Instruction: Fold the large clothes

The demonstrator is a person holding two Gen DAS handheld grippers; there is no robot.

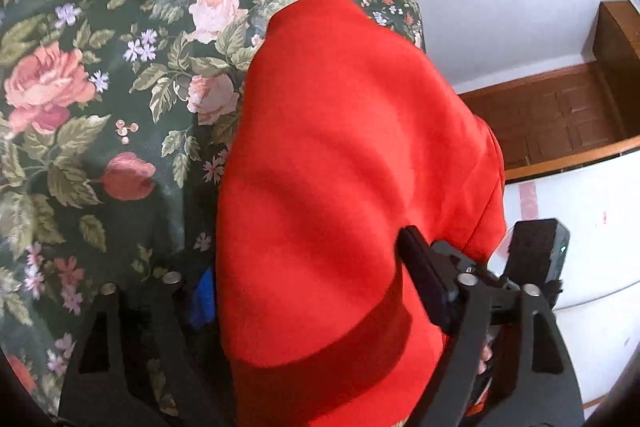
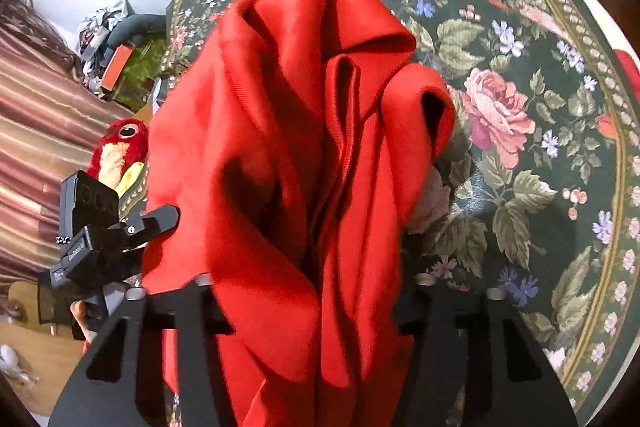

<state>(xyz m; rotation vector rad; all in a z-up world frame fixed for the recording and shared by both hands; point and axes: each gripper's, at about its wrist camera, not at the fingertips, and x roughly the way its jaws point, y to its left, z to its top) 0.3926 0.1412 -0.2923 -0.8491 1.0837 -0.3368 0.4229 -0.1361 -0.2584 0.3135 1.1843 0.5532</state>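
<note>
Here: red garment (image 2: 288,155) lifted off floral bedspread (image 2: 520,75), long axis running away from both tools. Right tool (image 2: 308,291) clamped on bunched folds; left tool (image 1: 296,291) apparently clenched on smooth panel, fingertips hidden.

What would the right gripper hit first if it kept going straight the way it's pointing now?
The red garment bunched in front of its jaws; beyond that lies the floral bedspread, though depth there is hard to judge.
</note>
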